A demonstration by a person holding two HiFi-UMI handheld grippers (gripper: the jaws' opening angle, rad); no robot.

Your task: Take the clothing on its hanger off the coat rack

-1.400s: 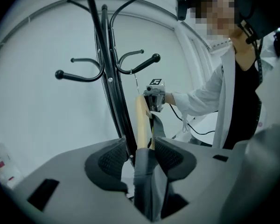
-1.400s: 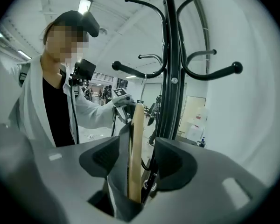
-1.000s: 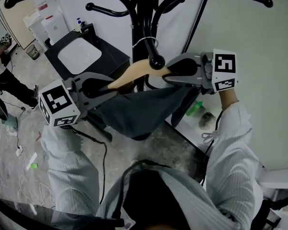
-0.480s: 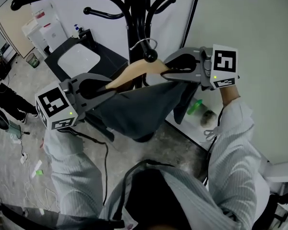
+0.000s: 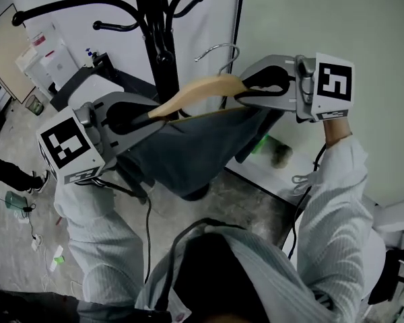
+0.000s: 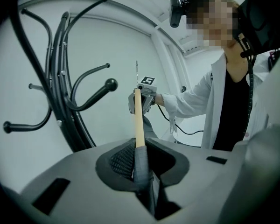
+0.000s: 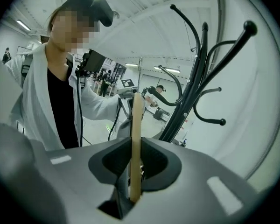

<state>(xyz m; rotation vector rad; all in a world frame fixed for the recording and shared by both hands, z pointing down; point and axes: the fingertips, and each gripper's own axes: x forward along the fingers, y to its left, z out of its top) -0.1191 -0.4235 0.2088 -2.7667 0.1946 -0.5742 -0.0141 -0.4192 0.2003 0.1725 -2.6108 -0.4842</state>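
1. the wooden hanger point(image 5: 195, 91) sits at upper centre of the head view, its right end higher in the frame, held at both ends.
2. the left gripper point(image 5: 143, 121) has narrow jaws, clamped on the hanger's left end with cloth wrapped over it.
3. the right gripper point(image 5: 246, 93) has narrow jaws pinching the bare wooden right end.
4. the dark clothing point(image 5: 188, 153) drapes below the hanger, between the grippers.
5. the hanger's metal hook point(image 5: 219, 49) stands just right of the coat rack point(image 5: 158, 46) pole, touching none of its arms.
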